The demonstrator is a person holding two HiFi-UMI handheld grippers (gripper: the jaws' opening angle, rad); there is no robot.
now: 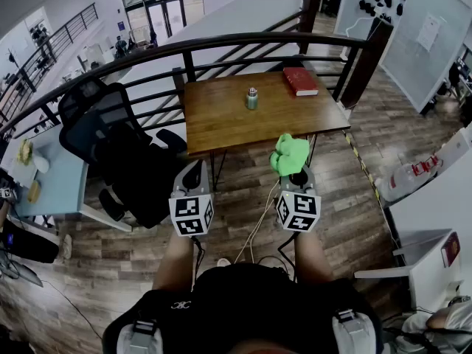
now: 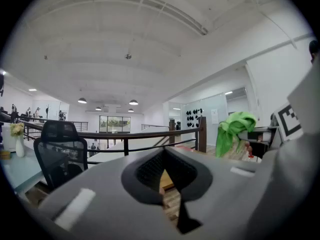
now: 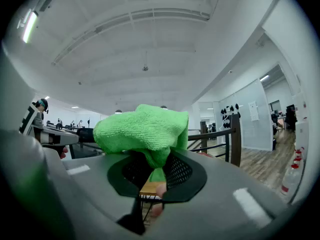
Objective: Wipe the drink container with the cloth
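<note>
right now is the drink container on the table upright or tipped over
Upright: the drink container stands on its base on the wooden table, its cap at the top.

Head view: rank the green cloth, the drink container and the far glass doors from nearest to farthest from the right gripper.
1. Green cloth: pinched in the right gripper's jaws.
2. Drink container: on the wooden table, ahead and slightly left.
3. Glass doors: far across the hall, beyond the railing.
</note>
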